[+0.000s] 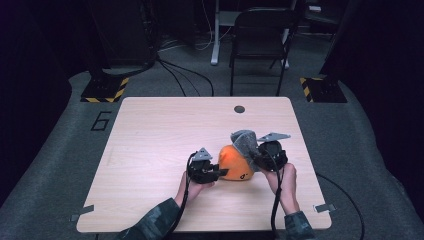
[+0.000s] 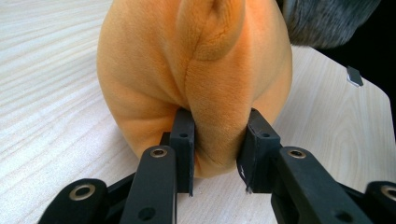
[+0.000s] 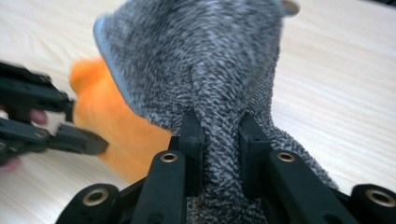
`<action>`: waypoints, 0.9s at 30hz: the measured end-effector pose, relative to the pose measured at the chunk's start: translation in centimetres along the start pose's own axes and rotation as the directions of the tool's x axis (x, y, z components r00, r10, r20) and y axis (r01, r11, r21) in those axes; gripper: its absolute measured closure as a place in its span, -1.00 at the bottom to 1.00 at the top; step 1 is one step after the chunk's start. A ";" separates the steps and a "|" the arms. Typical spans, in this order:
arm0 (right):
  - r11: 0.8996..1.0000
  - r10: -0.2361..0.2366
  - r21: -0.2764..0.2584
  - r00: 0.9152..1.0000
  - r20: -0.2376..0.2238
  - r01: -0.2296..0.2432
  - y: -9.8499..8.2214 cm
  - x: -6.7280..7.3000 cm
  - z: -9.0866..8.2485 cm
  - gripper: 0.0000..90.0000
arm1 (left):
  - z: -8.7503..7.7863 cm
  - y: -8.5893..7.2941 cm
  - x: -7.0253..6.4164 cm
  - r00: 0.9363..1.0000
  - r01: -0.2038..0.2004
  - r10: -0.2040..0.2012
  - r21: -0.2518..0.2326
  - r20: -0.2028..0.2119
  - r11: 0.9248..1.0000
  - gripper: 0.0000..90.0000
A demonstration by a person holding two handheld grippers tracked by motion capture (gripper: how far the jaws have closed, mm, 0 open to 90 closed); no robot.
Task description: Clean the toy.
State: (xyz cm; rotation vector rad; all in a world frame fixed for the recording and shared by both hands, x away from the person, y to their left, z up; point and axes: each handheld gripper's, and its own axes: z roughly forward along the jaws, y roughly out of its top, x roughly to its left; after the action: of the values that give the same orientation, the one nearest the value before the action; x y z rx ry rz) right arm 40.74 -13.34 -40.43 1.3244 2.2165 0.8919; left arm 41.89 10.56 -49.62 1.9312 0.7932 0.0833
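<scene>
An orange plush toy (image 1: 234, 164) lies on the wooden table (image 1: 165, 130) near its front middle. My left gripper (image 1: 222, 172) is shut on a fold of the orange plush (image 2: 205, 93), its two pads pressing into the fabric (image 2: 219, 140). A grey knitted cloth (image 1: 244, 142) drapes over the toy's right side. My right gripper (image 1: 256, 159) is shut on a pinched ridge of that grey cloth (image 3: 219, 154), which rises above the orange toy (image 3: 116, 126). The left gripper (image 3: 100, 144) shows at the left of the right gripper view.
A round hole (image 1: 239, 109) sits near the table's far edge. A black chair (image 1: 260, 45) stands behind the table. Metal clips (image 1: 324, 207) mark the front corners, one at the left (image 1: 82, 212). Bare wood spreads to the left and far side.
</scene>
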 end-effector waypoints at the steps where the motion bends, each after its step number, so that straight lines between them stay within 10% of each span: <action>1: 1.000 -0.001 0.011 1.000 0.004 0.001 -0.2 0.1 0.5 0.69 | 0.0 0.0 0.0 1.000 0.005 -0.005 0.000 0.001 1.000 0.53; 9: 1.000 -0.007 0.031 0.999 0.038 0.006 -0.9 0.1 1.9 0.71 | 0.0 0.0 0.1 1.000 -0.004 0.004 -0.005 -0.005 1.000 0.33; 13: 0.999 -0.010 0.039 0.999 0.048 0.008 -1.0 0.1 2.1 0.71 | -0.4 -0.2 0.0 0.996 -0.086 0.086 -0.014 -0.038 0.996 0.00; 17: 0.999 -0.009 0.034 0.999 0.040 0.008 -1.1 -0.2 2.2 0.71 | -0.7 -0.6 0.3 0.971 -0.230 0.228 -0.009 -0.069 0.973 -0.27; 27: 0.999 0.002 0.034 0.999 0.032 -0.003 -1.1 -0.5 2.3 0.71 | 0.4 -1.4 0.9 0.930 -0.352 0.354 0.033 -0.098 0.935 -0.65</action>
State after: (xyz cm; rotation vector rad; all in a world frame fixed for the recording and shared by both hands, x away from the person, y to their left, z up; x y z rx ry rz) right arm 41.75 -13.48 -42.82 1.3477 2.2155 0.8309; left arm 42.05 11.19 -51.25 2.0790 0.5029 0.3991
